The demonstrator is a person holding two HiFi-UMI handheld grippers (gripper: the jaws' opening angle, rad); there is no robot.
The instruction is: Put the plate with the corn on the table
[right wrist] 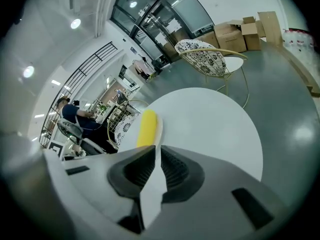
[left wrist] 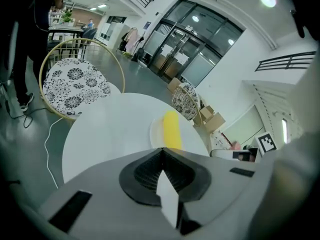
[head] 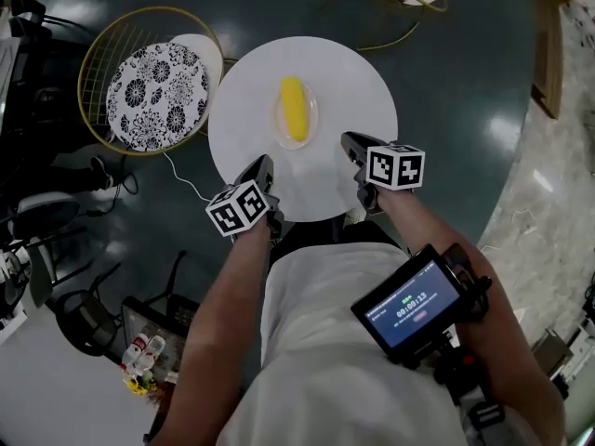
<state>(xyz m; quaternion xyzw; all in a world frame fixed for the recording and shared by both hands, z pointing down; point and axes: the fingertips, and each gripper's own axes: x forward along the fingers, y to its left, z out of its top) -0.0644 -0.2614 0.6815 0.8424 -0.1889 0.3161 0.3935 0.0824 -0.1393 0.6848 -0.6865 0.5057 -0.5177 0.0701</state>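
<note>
Room: a wide hall with a dark green polished floor and glass doors; a round white table [head: 353,82] fills the middle of the head view.
Head view, plate: the plate [head: 310,119] lies flat near the table's centre with the corn [head: 294,108] lengthwise on it. Nothing touches it.
Head view, grippers: the left gripper [head: 264,167] and the right gripper [head: 353,147] sit over the table's near edge. They flank the plate, apart from it, with their noses turned toward it.
Head view, surroundings: a wire chair [head: 156,96] with a patterned cushion stands just beside the table on the left. A screen unit [head: 414,307] is strapped to the right forearm.
Left gripper view, claw: the left gripper's [left wrist: 161,151] jaws are pressed together, the ribbed pads meeting in a line with nothing between them.
Left gripper view, scene: beyond the tips the corn [left wrist: 172,129] rests on the plate [left wrist: 156,132], with bare table [left wrist: 110,129] around it. Cardboard boxes [left wrist: 212,119] stand farther off.
Right gripper view, claw: the right gripper's [right wrist: 156,151] jaws are drawn in to a thin slit and pinch nothing.
Right gripper view, scene: the corn [right wrist: 146,129] and the plate's rim [right wrist: 159,129] lie ahead and to the left on the table [right wrist: 210,129]. A second wire chair [right wrist: 207,56] stands behind.
Why so placed: the central spot probably keeps the plate well clear of the edge. The matched flanking positions suit a two-sided hold on the rim.
Progress: the plate looks set down and released, so the task seems complete.
</note>
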